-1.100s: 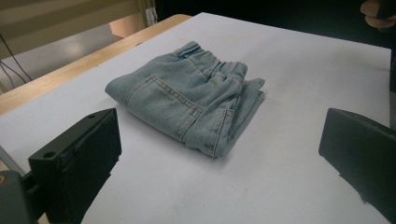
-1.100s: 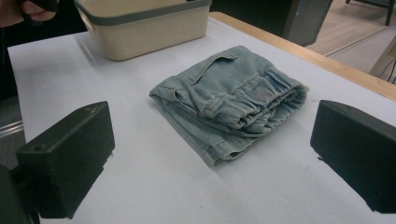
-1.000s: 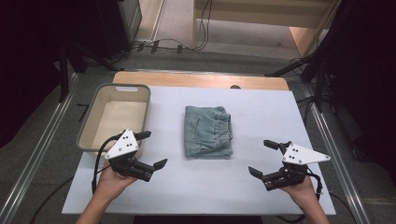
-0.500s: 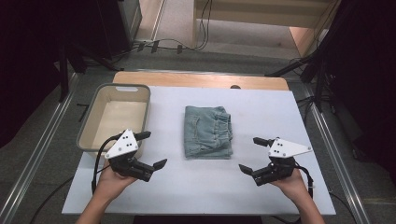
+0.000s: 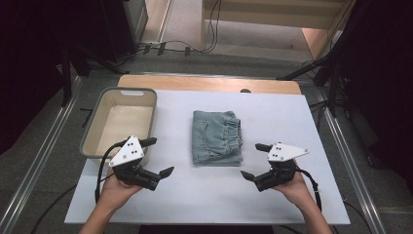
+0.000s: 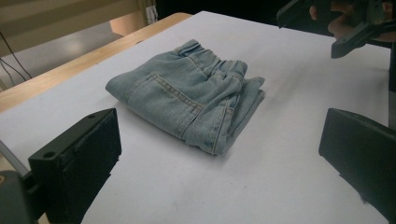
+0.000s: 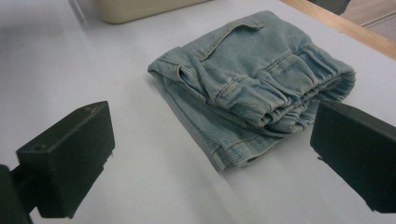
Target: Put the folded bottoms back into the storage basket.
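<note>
Folded light-blue denim shorts (image 5: 216, 138) lie in the middle of the white table (image 5: 292, 117). My left gripper (image 5: 159, 156) is held low over the table just left of the shorts, jaws wide open and empty. My right gripper (image 5: 252, 161) is held just right of them, also open and empty. In the left gripper view the shorts (image 6: 187, 102) lie ahead between the open jaws, and the right gripper (image 6: 336, 23) shows at the far top right. The right gripper view has the elastic waistband side of the shorts (image 7: 252, 79) close ahead between its spread jaws.
A beige plastic bin (image 5: 122, 92) stands empty at the table's left, behind the left gripper; its corner (image 7: 140, 9) shows in the right gripper view. A wooden strip (image 5: 209, 83) runs along the table's far edge. Cables lie on the floor beyond.
My right gripper has moved left, from near the table's right edge toward the shorts. The left gripper and the shorts have stayed where they were.
</note>
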